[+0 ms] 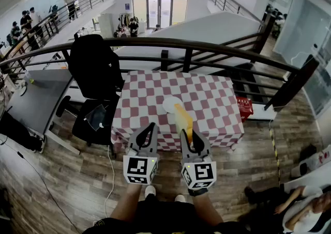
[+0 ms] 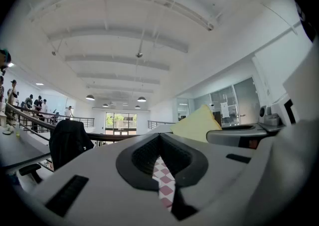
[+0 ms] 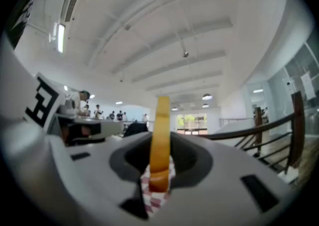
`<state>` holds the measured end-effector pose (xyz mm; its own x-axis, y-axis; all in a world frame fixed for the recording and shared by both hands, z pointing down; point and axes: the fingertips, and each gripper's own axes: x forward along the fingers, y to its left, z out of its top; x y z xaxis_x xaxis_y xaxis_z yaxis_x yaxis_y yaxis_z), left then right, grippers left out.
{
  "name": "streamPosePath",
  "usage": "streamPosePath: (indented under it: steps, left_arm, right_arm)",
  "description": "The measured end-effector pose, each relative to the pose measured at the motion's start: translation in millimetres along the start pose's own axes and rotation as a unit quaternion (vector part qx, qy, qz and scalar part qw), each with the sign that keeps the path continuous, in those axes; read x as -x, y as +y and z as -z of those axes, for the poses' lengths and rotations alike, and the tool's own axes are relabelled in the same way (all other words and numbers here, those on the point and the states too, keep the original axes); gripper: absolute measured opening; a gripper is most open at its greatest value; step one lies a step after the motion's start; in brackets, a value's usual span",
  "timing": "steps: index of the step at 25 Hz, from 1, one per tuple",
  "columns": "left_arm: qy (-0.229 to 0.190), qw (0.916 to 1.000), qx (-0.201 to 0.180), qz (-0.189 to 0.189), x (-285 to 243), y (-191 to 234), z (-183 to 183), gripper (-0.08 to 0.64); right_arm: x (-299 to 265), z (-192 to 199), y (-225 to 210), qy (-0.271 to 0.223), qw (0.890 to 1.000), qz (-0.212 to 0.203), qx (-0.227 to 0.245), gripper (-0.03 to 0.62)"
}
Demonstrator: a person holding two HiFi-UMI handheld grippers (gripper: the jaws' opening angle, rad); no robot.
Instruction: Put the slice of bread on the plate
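Between the jaws of the right gripper [image 1: 191,136] a single slice of bread [image 1: 183,122] is pinched, the two jaws being closed against its flat faces. The slice is held on edge and is seen end-on in the right gripper view [image 3: 160,140] as a narrow upright band, orange-brown along the crust and paler toward the top; in the left gripper view its broad face [image 2: 197,124] is shown pale yellow with a rounded corner. In the head view the far end of the slice is seen over the near rim of the one plate [image 1: 169,105], a white round plate laid on the near half of the one table [image 1: 212,98]; whether slice and plate touch cannot be told. The table is covered by a red-and-white chequered cloth [image 1: 150,93], which is also glimpsed below the slice in the right gripper view. Two grippers are counted, each carrying one marker cube. The left gripper [image 1: 151,126] is held just beside the right one, level with it, its jaws brought together at the tips with nothing between them; only a sliver of the cloth is visible through the gap behind the tips in its own view [image 2: 160,142]. One black office chair [image 1: 95,75] is placed at the table's left, one red box [image 1: 244,107] at its right, and a dark railing [image 1: 207,47] is run behind it.
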<state>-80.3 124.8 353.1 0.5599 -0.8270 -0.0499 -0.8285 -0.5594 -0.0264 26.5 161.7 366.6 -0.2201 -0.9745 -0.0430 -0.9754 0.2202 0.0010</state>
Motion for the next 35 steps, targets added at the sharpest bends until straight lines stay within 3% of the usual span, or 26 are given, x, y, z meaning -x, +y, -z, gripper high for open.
streamPosePath:
  steps: [13, 23, 29, 32, 35]
  left_arm:
    - [0.005, 0.9994, 0.025, 0.024, 3, 53, 16, 0.020]
    - [0.048, 0.9974, 0.048, 0.022, -9, 78, 59, 0.020]
    - [0.075, 0.9954, 0.056, 0.021, -58, 75, 72, 0.020]
    - [0.084, 0.9944, 0.065, 0.010, -96, 80, 81, 0.020]
    - [0.095, 0.9943, 0.048, 0.006, -140, 81, 87, 0.020]
  right_arm:
    - [-37, 16, 39, 0.011, 0.999, 0.033, 0.008, 0.100]
    - [-63, 49, 50, 0.044, 0.998, 0.039, -0.016, 0.100]
    - [-104, 61, 21, 0.056, 0.997, 0.028, -0.045, 0.100]
    - [-136, 61, 1, 0.047, 0.998, 0.000, -0.045, 0.100]
    - [-175, 60, -31, 0.039, 0.997, -0.020, -0.059, 0.100]
